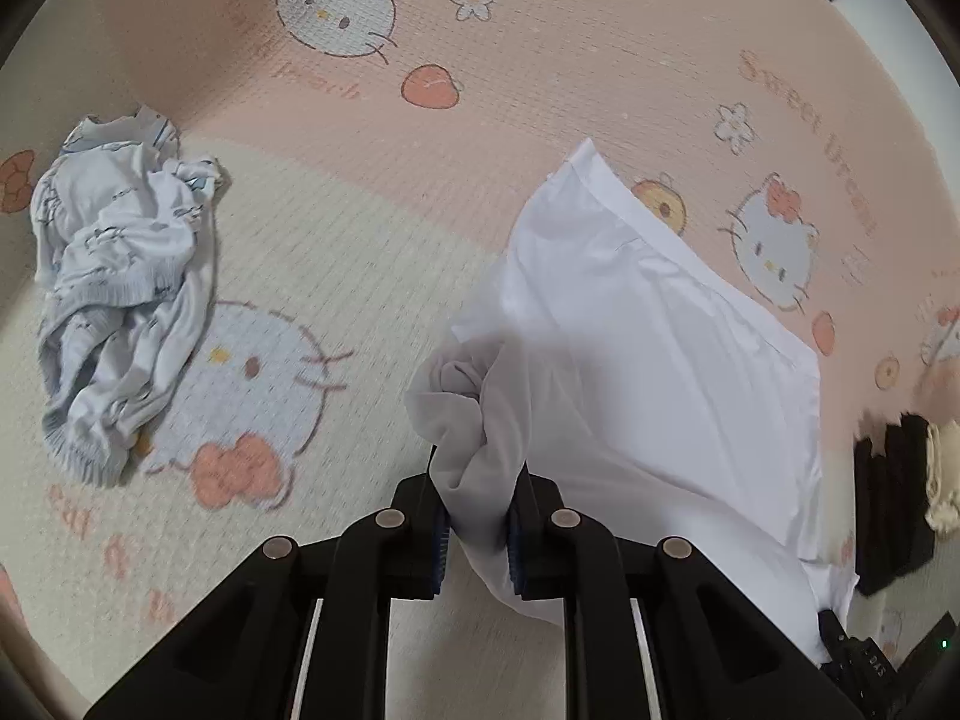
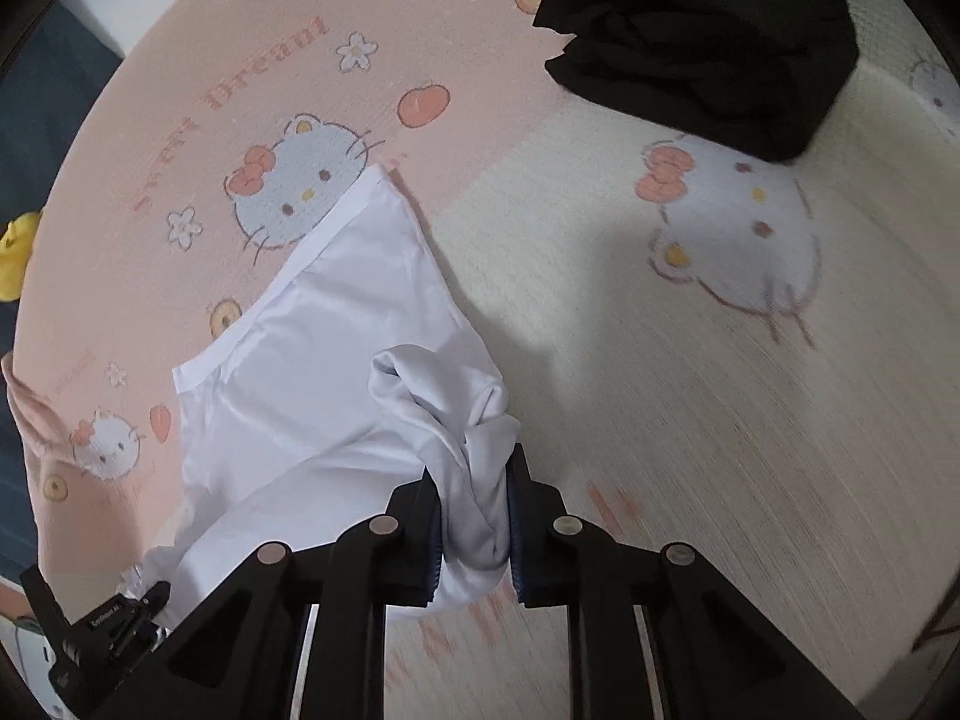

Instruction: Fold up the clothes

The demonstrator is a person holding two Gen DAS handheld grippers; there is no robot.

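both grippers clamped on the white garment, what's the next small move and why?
Probably carry both held corners forward over the flat far half of the white garment and lay them near its hemmed far edge. The left gripper and right gripper each pinch a bunched corner, while the rest lies spread on the mat, so the fold looks half made.

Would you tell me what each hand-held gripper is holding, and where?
Both grip the white garment: left hand-held gripper and right hand-held gripper each pinch a bunched edge.
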